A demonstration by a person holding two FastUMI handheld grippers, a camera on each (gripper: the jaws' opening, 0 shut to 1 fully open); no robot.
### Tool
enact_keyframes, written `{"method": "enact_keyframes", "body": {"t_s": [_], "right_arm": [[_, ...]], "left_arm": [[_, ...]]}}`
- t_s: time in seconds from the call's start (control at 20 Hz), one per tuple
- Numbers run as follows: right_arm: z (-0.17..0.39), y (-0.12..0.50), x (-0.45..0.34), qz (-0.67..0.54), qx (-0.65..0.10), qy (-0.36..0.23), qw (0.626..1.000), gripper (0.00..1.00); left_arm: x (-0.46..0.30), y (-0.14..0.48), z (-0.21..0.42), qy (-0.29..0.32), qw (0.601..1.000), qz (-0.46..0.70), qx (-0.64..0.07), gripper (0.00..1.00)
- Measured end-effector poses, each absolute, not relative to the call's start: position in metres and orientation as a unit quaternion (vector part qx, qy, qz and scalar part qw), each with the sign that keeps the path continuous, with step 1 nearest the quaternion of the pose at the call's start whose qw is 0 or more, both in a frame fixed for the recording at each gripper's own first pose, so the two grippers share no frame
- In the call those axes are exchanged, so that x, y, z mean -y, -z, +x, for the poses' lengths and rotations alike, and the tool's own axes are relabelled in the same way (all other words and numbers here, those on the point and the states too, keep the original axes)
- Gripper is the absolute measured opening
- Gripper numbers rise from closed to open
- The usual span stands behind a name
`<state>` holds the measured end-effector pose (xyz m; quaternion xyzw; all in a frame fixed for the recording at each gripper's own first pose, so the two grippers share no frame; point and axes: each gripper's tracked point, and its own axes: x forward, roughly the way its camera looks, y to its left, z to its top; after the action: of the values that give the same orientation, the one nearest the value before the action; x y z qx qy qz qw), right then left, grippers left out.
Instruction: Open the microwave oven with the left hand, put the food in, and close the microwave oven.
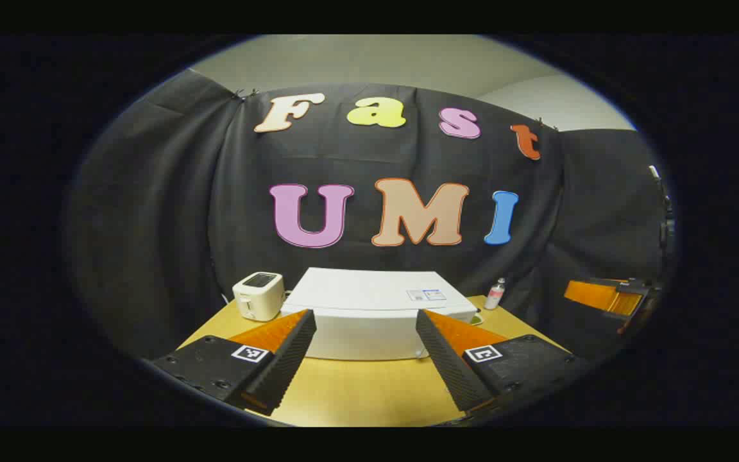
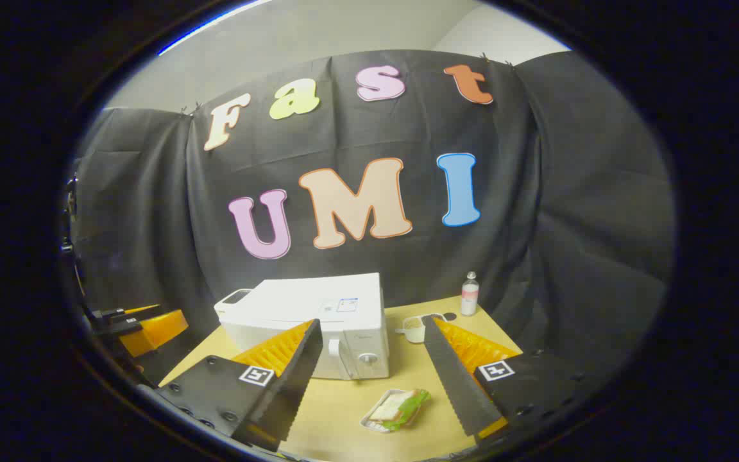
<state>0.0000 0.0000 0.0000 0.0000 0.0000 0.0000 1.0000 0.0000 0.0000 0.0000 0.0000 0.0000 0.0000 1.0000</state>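
A white microwave oven [image 1: 369,314] [image 2: 318,321] stands on the wooden table, its door closed and its handle and knobs at the right end of its front. In front of it lies the food [image 2: 396,408], a sandwich with green lettuce in a small clear tray. My left gripper [image 1: 364,346] is open, held above the table in front of the microwave with nothing between its fingers. My right gripper [image 2: 376,362] is open too, raised above the tray and empty. Far off at the right of the left gripper view is the other gripper [image 1: 607,296].
A white toaster [image 1: 258,295] stands left of the microwave. A small bottle [image 2: 469,294] [image 1: 494,294] and a white cup [image 2: 414,328] with something grainy inside sit to the microwave's right. Bare wooden table [image 2: 344,410] lies in front of the microwave.
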Motion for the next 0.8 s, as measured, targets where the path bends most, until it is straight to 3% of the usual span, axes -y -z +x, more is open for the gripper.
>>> {"method": "enact_keyframes", "body": {"t_s": [0.25, 0.4, 0.55, 0.6, 0.65, 0.8], "right_arm": [[0.008, -0.013, 0.031, -0.009, 0.011, 0.009, 1.000, 0.91], [0.008, -0.020, 0.044, -0.002, 0.015, 0.014, 1.000, 0.92], [0.007, -0.024, 0.052, 0.005, 0.017, 0.016, 1.000, 0.91], [0.006, -0.026, 0.053, 0.007, 0.020, 0.016, 1.000, 0.91], [0.005, -0.028, 0.053, 0.007, 0.024, 0.015, 1.000, 0.91], [0.003, -0.027, 0.053, 0.003, 0.025, 0.014, 1.000, 0.91]], "left_arm": [[0.038, -0.005, 0.018, 0.016, 0.999, -0.029, 0.006, 0.92], [0.047, -0.007, 0.019, 0.016, 0.999, -0.026, 0.010, 0.99], [0.053, -0.012, 0.017, 0.017, 1.000, -0.019, 0.016, 0.95], [0.056, -0.012, 0.016, 0.019, 1.000, -0.019, 0.016, 0.99], [0.059, -0.010, 0.015, 0.021, 0.999, -0.019, 0.016, 0.92], [0.062, -0.009, 0.011, 0.024, 0.999, -0.019, 0.010, 0.95]]}}
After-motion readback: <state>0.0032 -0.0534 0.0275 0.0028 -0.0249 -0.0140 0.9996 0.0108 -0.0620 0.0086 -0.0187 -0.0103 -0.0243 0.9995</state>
